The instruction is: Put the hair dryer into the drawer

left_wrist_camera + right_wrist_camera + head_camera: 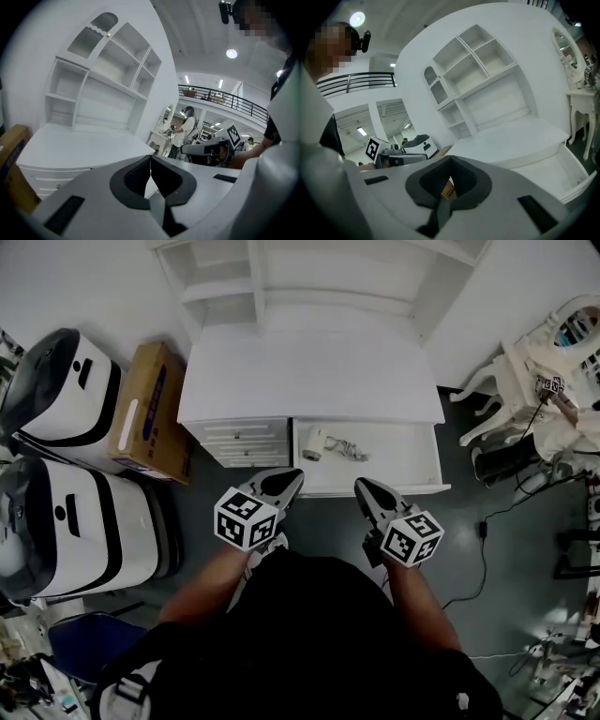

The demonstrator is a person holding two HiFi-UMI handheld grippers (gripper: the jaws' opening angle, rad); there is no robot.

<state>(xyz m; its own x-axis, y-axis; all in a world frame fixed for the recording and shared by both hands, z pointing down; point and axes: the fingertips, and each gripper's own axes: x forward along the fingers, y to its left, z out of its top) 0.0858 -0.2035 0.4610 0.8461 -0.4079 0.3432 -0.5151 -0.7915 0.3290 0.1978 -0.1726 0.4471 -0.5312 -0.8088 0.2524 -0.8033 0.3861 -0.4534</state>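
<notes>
Resting in open drawer (375, 489): hair dryer (313, 442). Left gripper (287, 480), right gripper (367, 489) closed, empty. Loose cord (349, 450) could jam drawer shutting.

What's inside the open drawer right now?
The hair dryer lies at the left end of the drawer, its cord bunched beside it. Nothing else shows there. The drawer's back part is covered by the desktop.

Person in a black top (309, 634), short sleeves.
Grey-shelled left gripper (287, 476) and right gripper (362, 486); dark pads (136, 176); a black-and-white marker cube (246, 517) on each.
</notes>
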